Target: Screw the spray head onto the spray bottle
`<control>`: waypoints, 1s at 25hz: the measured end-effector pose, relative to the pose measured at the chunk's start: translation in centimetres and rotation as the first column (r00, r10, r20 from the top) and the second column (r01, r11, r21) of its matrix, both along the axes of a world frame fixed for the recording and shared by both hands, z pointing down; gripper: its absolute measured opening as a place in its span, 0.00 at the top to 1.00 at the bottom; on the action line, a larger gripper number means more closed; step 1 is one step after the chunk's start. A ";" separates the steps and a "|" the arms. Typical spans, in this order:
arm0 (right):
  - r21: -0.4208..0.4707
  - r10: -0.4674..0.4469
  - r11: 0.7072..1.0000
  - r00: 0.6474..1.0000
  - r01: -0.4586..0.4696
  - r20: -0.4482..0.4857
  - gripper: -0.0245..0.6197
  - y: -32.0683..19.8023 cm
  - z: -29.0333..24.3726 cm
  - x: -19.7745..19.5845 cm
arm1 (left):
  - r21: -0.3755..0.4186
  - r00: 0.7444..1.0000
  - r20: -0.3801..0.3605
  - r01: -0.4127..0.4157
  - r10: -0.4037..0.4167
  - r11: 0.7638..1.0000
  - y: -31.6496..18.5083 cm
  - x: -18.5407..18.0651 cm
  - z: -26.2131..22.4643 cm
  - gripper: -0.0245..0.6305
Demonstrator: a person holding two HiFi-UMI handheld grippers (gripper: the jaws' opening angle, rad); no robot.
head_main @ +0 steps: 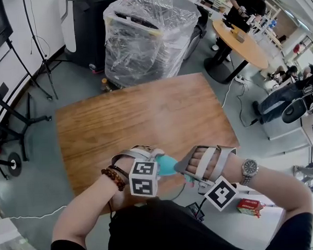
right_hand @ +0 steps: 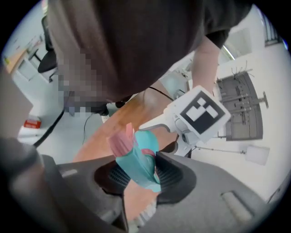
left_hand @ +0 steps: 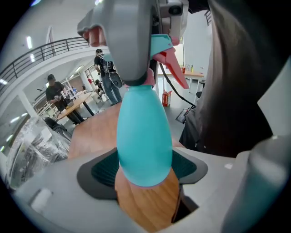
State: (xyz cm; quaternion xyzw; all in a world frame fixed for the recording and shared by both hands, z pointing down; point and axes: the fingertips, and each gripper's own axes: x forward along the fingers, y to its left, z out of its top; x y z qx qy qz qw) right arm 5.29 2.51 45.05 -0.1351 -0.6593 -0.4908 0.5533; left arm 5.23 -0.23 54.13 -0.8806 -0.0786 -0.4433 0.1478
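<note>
A teal spray bottle point(head_main: 168, 165) hangs between my two grippers over the near edge of the wooden table point(head_main: 140, 117). My left gripper point(head_main: 157, 161) is shut on its rounded body point(left_hand: 144, 136), which fills the gap between both dark pads point(left_hand: 102, 170). The spray head point(left_hand: 163, 50), teal with a pink trigger, sits at the bottle's neck. In the right gripper view, the head point(right_hand: 138, 157) lies between the jaws of my right gripper point(right_hand: 141, 175), which is shut on it, and the pink nozzle sticks out to the left. My right gripper point(head_main: 187, 170) meets the bottle from the right.
A large plastic-wrapped load point(head_main: 149, 33) stands beyond the table's far edge. A round table point(head_main: 241, 41) with people near it is at the back right. Black stands point(head_main: 19, 103) line the left wall. A red box point(head_main: 249, 206) lies on the floor at the right.
</note>
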 end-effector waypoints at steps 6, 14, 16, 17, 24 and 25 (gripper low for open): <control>-0.482 0.677 0.653 0.736 -0.585 0.024 0.77 -2.1 0.8 0.8 | 0.081 0.992 -0.023 0.124 -0.122 0.989 -1.6 0.2 0.4 0.37; -0.741 0.978 -0.119 0.053 -0.661 -0.204 0.77 -6.1 1.1 1.7 | 0.162 0.943 -0.087 0.331 -0.321 0.929 -4.2 0.0 0.8 0.37; -0.755 0.965 -0.235 -0.057 -0.612 -0.254 0.77 -6.6 1.3 2.2 | 0.183 0.928 -0.095 0.371 -0.359 0.911 -4.5 0.2 1.0 0.37; -0.760 0.956 -0.282 -0.101 -0.585 -0.277 0.77 -6.8 1.4 2.4 | 0.193 0.922 -0.096 0.387 -0.375 0.902 -4.7 0.2 1.0 0.37; -0.776 0.950 -0.312 -0.164 -0.549 -0.266 0.77 -7.8 1.3 2.8 | 0.165 0.892 -0.131 0.450 -0.433 0.878 -5.2 0.9 1.1 0.37; -0.774 0.965 -0.262 -0.138 -0.576 -0.223 0.75 -8.0 1.0 2.9 | 0.153 0.889 -0.137 0.454 -0.436 0.878 -5.2 1.0 1.1 0.37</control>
